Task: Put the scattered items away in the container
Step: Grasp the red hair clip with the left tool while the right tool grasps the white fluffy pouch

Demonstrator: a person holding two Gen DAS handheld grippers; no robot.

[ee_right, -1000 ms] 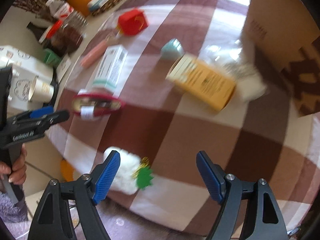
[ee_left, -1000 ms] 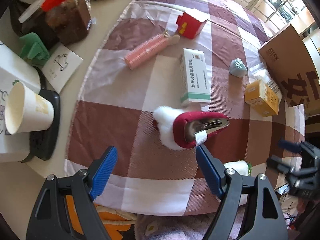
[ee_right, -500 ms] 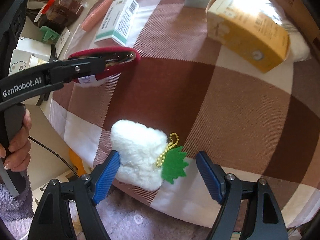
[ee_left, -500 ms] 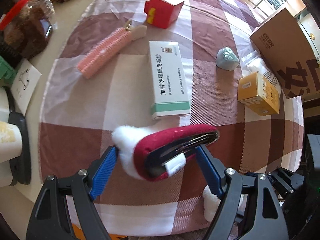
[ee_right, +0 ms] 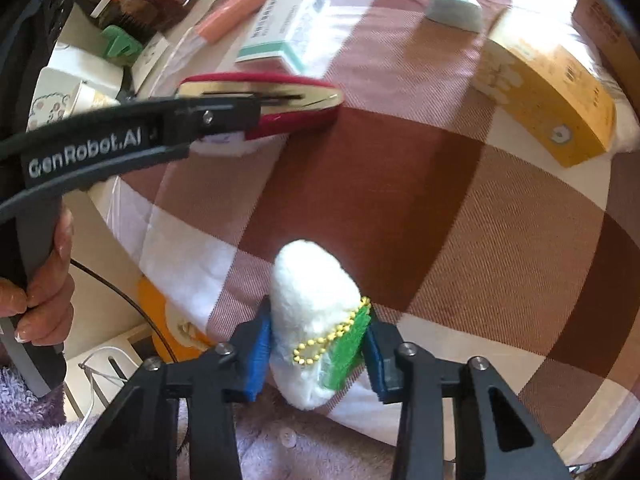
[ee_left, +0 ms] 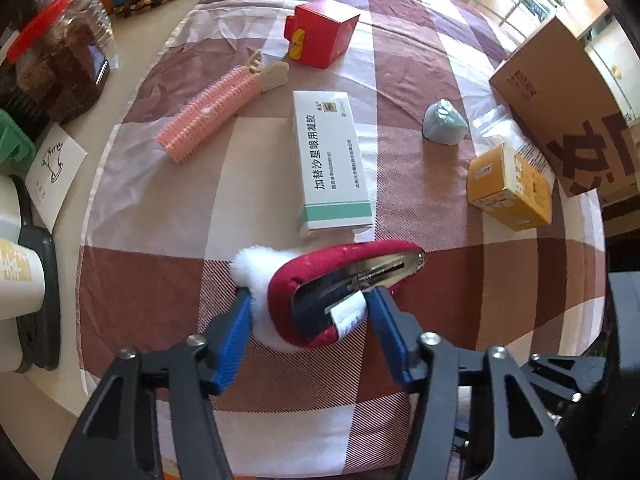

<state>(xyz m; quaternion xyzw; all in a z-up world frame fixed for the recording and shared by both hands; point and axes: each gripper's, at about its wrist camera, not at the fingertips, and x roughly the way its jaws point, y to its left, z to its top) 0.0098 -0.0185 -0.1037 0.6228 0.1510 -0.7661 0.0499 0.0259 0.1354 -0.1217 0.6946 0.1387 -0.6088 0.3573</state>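
Both grippers: black skeletal frames, silver screws, blue ribbed finger pads [ee_left: 234, 338]. The left gripper [ee_right: 224, 114] bears white "GenRobot.AI" lettering. The left hand [ee_right: 38, 286] shows bare skin, pale-tipped nails and a fuzzy lilac sleeve.

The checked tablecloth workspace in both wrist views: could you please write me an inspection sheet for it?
Surface: brown-and-white checked tablecloth, wrinkled at the far end.
Job's things: red velvet hair clip with white fluff; white fluffy charm with green leaf and gold bead chain; white-and-green medicine box; pink hair roller; red cube box; yellow carton; pale green wrapped piece.
Container: brown cardboard box at the right edge.
Clutter: red-lidded jar, paper cup.
Grippers: left tool shut on the clip; right tool shut on the charm.
Cables: black cable below the table edge.
Surroundings: window grid, far right.
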